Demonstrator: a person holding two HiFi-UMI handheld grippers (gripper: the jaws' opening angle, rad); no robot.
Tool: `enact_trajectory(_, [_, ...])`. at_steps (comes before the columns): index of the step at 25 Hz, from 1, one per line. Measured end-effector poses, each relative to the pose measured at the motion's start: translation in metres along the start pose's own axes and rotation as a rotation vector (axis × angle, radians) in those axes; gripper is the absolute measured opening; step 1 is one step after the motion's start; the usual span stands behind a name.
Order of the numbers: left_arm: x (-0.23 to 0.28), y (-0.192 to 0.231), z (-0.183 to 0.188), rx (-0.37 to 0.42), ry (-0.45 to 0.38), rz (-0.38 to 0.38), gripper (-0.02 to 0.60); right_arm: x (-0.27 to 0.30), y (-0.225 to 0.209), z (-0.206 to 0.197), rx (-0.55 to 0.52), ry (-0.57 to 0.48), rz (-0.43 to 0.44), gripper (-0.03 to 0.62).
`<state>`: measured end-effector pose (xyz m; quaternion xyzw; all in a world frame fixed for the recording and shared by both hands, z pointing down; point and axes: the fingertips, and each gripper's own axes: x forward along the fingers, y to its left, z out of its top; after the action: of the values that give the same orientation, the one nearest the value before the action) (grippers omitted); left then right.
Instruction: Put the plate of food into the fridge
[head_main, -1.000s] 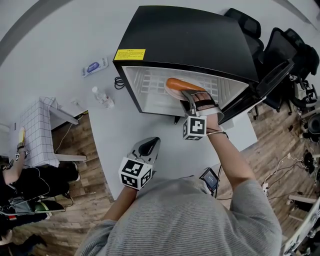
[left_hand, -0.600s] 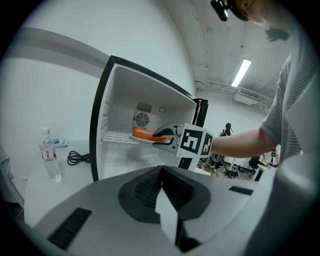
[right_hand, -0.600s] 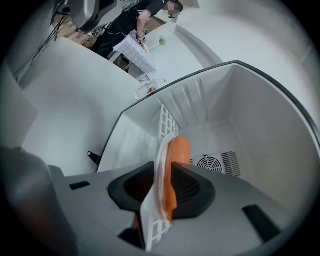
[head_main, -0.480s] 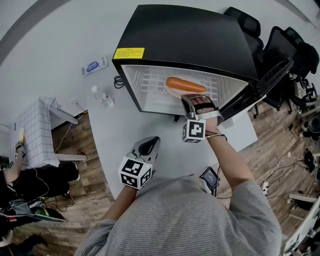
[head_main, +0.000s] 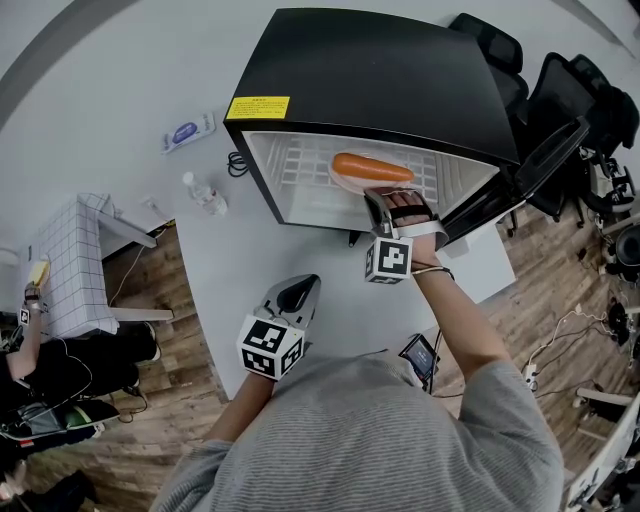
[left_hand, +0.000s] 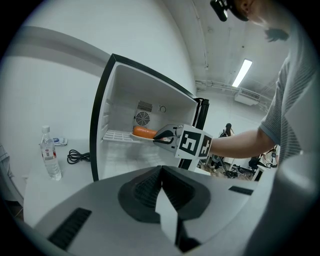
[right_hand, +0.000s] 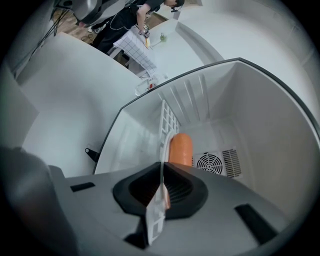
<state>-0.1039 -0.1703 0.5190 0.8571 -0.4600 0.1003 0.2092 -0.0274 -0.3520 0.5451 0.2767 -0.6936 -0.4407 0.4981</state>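
table (head_main: 225, 270): white top, under the left gripper (head_main: 297, 288) | floor (head_main: 150, 290): wood planks, left of that gripper, beside the table | stand (head_main: 75, 265): white grid-pattern cloth, further left | office chairs (head_main: 560, 90): black, ahead and well to the right | wall (left_hand: 60, 80): white with a grey band, ahead-left | strip light (left_hand: 245, 72): lit, on the ceiling, high ahead-right

right gripper (head_main: 374, 197) extended, jaws closing on plate (head_main: 342, 184)

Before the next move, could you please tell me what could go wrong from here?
The right gripper, whose jaws have just been closing on the plate rim, pinches only its near edge: the plate may tip off the wire shelf, and the orange food could roll off.
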Motion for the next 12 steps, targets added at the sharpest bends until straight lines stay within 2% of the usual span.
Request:
enact_trajectory(4, [0.0, 0.003, -0.001, -0.005, 0.003, 0.007, 0.011, 0.011, -0.008, -0.002, 0.048, 0.008, 0.033, 0.028])
enact_trajectory(12, [-0.001, 0.007, -0.001, -0.013, 0.0, 0.019, 0.011, 0.029, -0.013, -0.003, 0.067, 0.03, 0.087, 0.028])
